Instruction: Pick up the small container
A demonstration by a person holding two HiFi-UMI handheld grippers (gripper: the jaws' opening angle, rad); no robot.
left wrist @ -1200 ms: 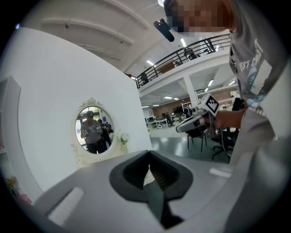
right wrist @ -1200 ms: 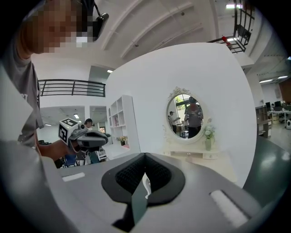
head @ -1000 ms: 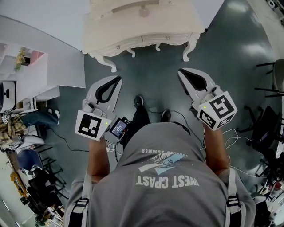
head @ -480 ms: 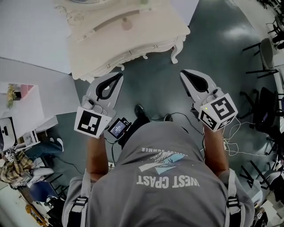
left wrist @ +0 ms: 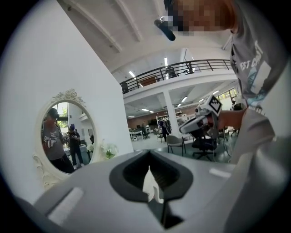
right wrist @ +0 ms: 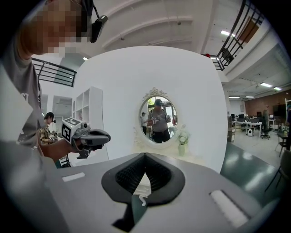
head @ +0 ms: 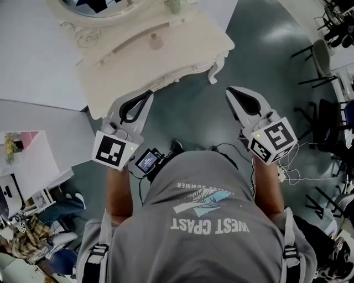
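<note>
A small pale lidded container (head: 155,40) stands on top of the cream dressing table (head: 182,50) at the top of the head view. Beside it are a small vase (head: 173,5) and the round mirror (head: 105,5). My left gripper (head: 148,94) is shut and empty, with its tip near the table's front edge. The right gripper (head: 229,90) is also shut and empty, hanging over the floor right of the table leg. In the right gripper view the shut jaws (right wrist: 144,157) point at the mirror (right wrist: 158,119) and flower vase (right wrist: 183,141). The container does not show in either gripper view.
A white partition wall (head: 33,61) stands behind the table. White shelves (head: 27,160) are at the left, with black chairs (head: 326,50) at the right. Cables (head: 287,171) lie on the grey floor, and a small screen device (head: 148,160) hangs at the person's waist.
The dressing table has slid down and left in the head view and shows more of its top and mirror. Both grippers stay shut and now sit closer to it.
</note>
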